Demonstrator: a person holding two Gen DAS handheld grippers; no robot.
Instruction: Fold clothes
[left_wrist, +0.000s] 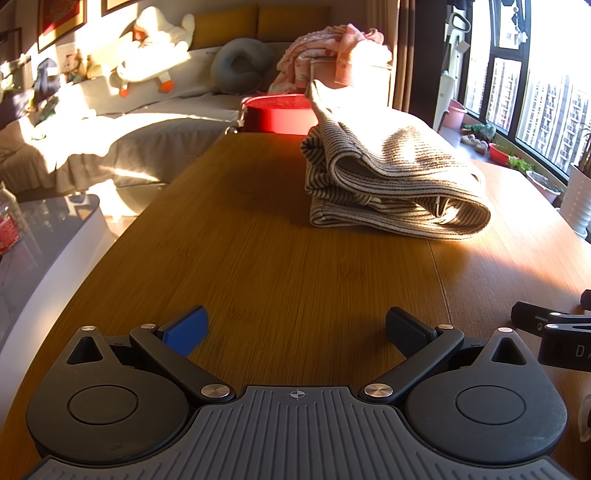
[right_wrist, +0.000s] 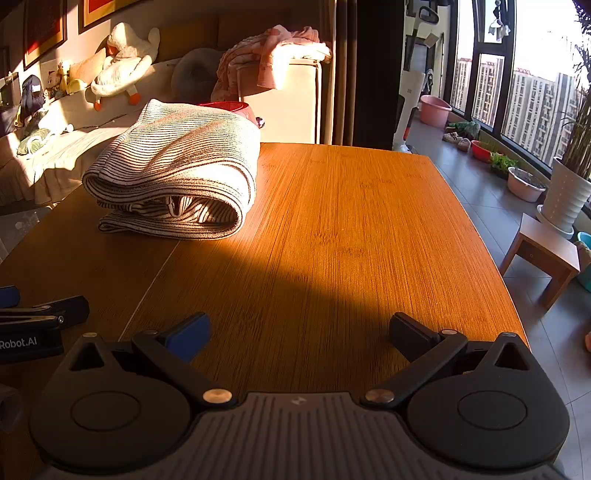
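Observation:
A beige garment with thin dark stripes (left_wrist: 391, 173) lies folded in a thick bundle on the wooden table (left_wrist: 258, 266), toward the far end. It also shows in the right wrist view (right_wrist: 177, 173), at the far left of the table (right_wrist: 351, 229). My left gripper (left_wrist: 297, 328) is open and empty, low over the near part of the table, well short of the garment. My right gripper (right_wrist: 299, 332) is open and empty too, beside the left one, with the garment ahead to its left. The right gripper's side (left_wrist: 554, 332) shows at the left view's right edge.
A red basin (left_wrist: 277, 112) stands past the table's far end, behind the garment. A pink cloth (left_wrist: 332, 55) is draped over a white cabinet (right_wrist: 288, 103). A sofa with plush toys (left_wrist: 155, 51) is at the left. A small stool (right_wrist: 546, 254) and plant pots (right_wrist: 565, 195) stand at the right by the windows.

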